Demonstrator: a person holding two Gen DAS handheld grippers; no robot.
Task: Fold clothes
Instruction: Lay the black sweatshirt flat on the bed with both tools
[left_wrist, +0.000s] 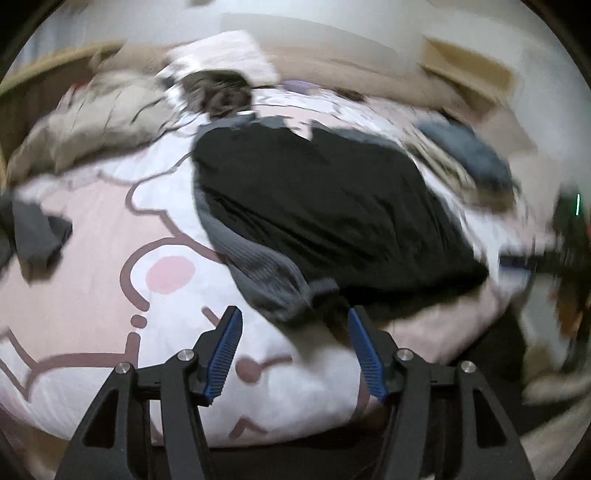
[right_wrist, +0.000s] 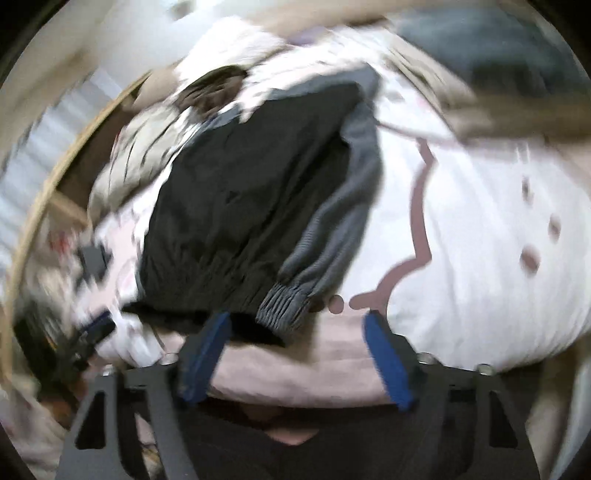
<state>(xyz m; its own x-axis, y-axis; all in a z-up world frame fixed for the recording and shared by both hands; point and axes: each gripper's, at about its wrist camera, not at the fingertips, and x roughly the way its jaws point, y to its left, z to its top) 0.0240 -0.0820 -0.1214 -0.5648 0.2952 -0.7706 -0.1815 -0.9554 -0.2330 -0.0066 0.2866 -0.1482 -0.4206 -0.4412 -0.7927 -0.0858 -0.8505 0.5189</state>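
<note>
A black jacket (left_wrist: 314, 199) with grey ribbed sleeves lies spread on a pink and white cartoon bedspread (left_wrist: 92, 229). Its grey sleeve (left_wrist: 266, 273) lies folded along the near left side, cuff just beyond my left gripper (left_wrist: 293, 321), which is open and empty above the bedspread. In the right wrist view the jacket (right_wrist: 240, 206) lies ahead, its grey cuff (right_wrist: 284, 306) just beyond my right gripper (right_wrist: 299, 321), which is open and empty. Both views are motion-blurred.
A beige garment (left_wrist: 88, 122) lies crumpled at the far left of the bed. A dark grey cloth (left_wrist: 37, 229) sits at the left edge. Blue-grey clothing (left_wrist: 469, 151) lies far right. A dark patterned item (left_wrist: 218, 92) lies by the pillow.
</note>
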